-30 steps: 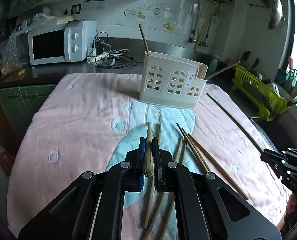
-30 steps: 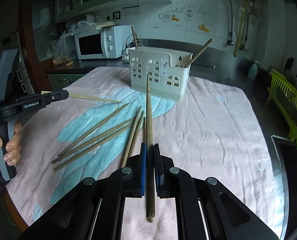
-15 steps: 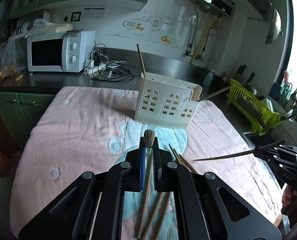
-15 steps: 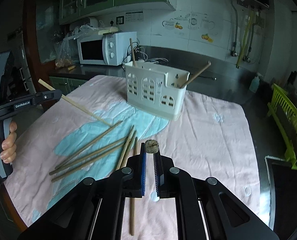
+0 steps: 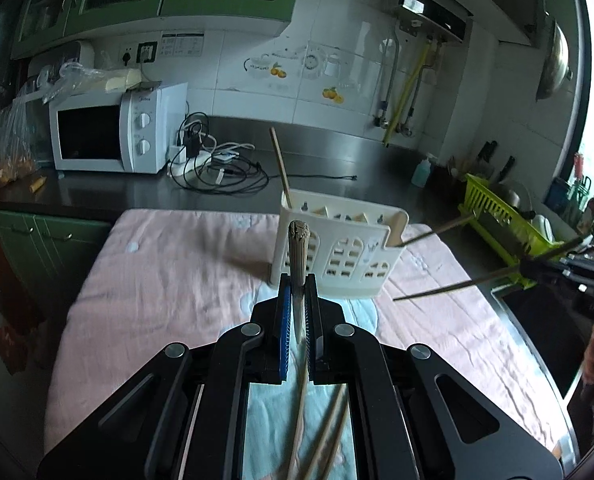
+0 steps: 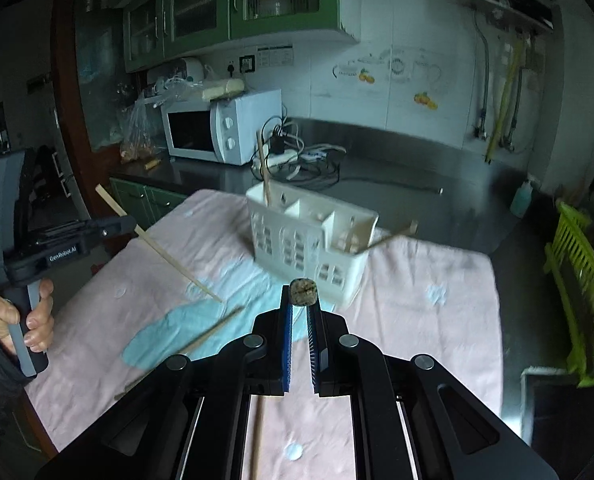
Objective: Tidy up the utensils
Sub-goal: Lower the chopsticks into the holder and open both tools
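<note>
Fingers of both grippers, left (image 5: 298, 308) and right (image 6: 300, 308), each pinch a chopstick (image 5: 298, 252) pointing toward the holder (image 5: 349, 256).

A pale pink cloth (image 5: 169, 280) with a light blue patch and small white dots is covering the table, a cream-white holder (image 5: 337, 256) pierced with arched window cut-outs is standing near its far edge, and the tan, probably bamboo, chopsticks (image 6: 213, 326) are showing against it.

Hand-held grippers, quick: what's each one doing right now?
Left hand-held gripper: closed on a chopstick, lifted off the cloth.
Right hand-held gripper: closed on another chopstick, end-on to its camera.
</note>
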`<state>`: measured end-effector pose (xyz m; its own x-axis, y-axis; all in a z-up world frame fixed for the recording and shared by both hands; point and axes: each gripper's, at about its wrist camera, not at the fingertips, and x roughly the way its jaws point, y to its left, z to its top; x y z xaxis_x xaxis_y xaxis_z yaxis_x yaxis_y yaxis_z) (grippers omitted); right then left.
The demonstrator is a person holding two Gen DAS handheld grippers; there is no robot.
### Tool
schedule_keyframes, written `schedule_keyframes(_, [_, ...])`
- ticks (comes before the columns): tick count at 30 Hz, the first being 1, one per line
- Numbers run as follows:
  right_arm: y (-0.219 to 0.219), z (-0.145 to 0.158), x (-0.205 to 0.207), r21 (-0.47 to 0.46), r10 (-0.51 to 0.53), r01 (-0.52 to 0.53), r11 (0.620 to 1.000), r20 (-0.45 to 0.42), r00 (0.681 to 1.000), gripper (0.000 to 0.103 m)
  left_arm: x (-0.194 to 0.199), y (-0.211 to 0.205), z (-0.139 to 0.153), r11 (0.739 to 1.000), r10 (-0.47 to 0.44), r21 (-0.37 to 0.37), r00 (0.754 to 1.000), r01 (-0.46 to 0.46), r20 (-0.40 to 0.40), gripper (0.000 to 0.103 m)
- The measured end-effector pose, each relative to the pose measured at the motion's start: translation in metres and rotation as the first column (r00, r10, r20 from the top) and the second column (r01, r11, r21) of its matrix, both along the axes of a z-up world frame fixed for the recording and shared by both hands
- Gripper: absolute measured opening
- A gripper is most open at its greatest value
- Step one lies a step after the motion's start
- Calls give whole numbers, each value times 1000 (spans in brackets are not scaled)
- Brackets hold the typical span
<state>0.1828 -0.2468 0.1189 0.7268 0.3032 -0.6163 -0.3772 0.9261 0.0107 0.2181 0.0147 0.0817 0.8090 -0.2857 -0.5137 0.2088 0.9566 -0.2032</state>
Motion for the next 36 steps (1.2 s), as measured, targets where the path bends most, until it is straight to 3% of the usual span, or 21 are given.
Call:
schedule_keyframes(10, [-17,55,38,-11,-4,4,1000,6,1000,7,32,-5,65,1000,-5,-15,996,6,90,5])
schedule_keyframes(19, [-15,52,81,-65,-27,26,998,-10,1000,7,78,-17,108,999,15,-30,989,-10,149,5])
schedule_keyframes(24, [-18,37,106,-75,-40,37,997,-38,998,7,109,-31,99,1000,19,-9,989,-18,144,5])
schedule_keyframes(36, [-13,10,140,-76,-42,35,997,-103,994,8,155,-38,53,1000,21,15,1000,-21,-4,5])
